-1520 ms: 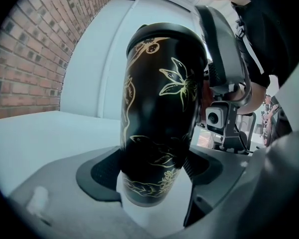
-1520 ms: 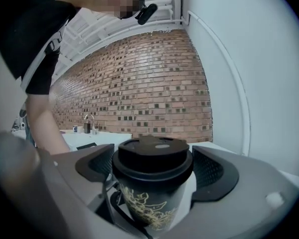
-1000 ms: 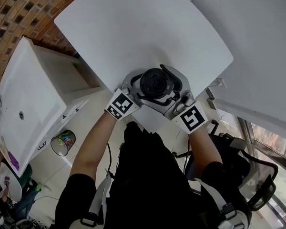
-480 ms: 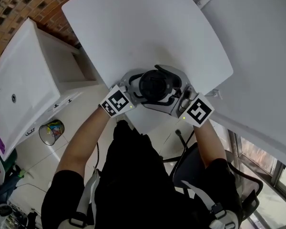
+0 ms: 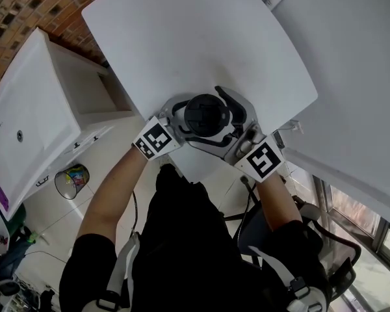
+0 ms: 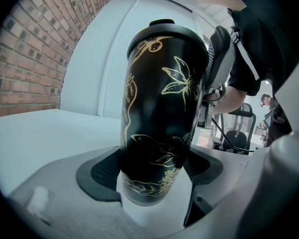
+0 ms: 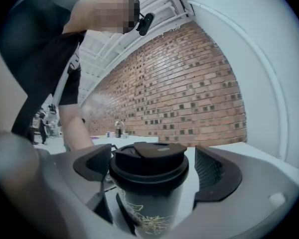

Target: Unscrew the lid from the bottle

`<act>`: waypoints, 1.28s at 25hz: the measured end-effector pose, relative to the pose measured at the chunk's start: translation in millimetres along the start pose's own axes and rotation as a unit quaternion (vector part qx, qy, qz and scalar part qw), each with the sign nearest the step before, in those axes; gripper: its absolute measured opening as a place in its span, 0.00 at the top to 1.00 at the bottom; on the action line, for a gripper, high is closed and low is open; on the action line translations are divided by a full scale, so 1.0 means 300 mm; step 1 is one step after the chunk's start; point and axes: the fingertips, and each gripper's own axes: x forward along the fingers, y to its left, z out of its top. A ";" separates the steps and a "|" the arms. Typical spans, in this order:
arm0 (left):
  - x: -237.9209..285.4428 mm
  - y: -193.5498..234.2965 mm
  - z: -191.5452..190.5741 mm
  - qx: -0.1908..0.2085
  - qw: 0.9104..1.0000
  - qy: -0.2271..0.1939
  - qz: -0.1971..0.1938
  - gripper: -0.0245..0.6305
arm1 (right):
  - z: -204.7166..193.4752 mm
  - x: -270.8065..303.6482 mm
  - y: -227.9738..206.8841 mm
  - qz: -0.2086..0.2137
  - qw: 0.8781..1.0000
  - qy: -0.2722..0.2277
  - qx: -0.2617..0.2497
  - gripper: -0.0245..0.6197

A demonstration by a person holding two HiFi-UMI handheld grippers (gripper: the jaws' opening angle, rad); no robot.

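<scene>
Black and upright on the bench point(image 5: 182, 38), the bottle point(image 6: 162, 98) is clamped low in the left claw point(image 6: 154, 169), its lid point(image 7: 149, 159) between the right claw's point(image 7: 154, 172) just-opening jaws, pads clear of it.

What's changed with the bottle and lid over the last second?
The right gripper has just been opening its fingers; the lid sits between them, with a gap showing on one side, so it seems let go. The left gripper stays clamped low on the bottle, which stands on the table as before, lid still on.
</scene>
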 end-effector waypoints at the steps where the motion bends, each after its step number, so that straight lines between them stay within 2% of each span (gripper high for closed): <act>1: -0.001 0.001 -0.001 0.000 1.000 0.000 0.000 0.37 | 0.012 -0.003 -0.008 -0.031 1.000 -0.007 -0.003 0.17; 5: -0.002 0.002 -0.001 0.000 1.000 0.000 0.001 0.37 | 0.030 -0.018 -0.035 -0.144 0.989 -0.032 0.014 0.17; 13: 0.001 -0.001 -0.002 -0.001 1.000 -0.002 0.003 0.37 | 0.011 0.001 -0.054 -0.243 0.970 -0.022 0.012 0.18; 15: 0.002 -0.002 -0.001 -0.001 1.000 -0.001 0.003 0.37 | 0.007 0.006 -0.054 -0.253 0.967 -0.018 0.012 0.19; 20: 0.007 0.000 0.003 0.000 1.000 0.000 0.001 0.37 | -0.018 0.011 -0.046 -0.231 0.973 0.006 0.002 0.24; 26: 0.008 -0.003 0.002 0.000 1.000 0.001 0.000 0.37 | -0.020 0.015 -0.022 -0.135 0.991 0.009 -0.003 0.24; 32: 0.009 -0.004 -0.001 -0.001 1.000 0.001 0.001 0.37 | -0.019 0.016 -0.005 -0.052 0.999 0.003 -0.001 0.23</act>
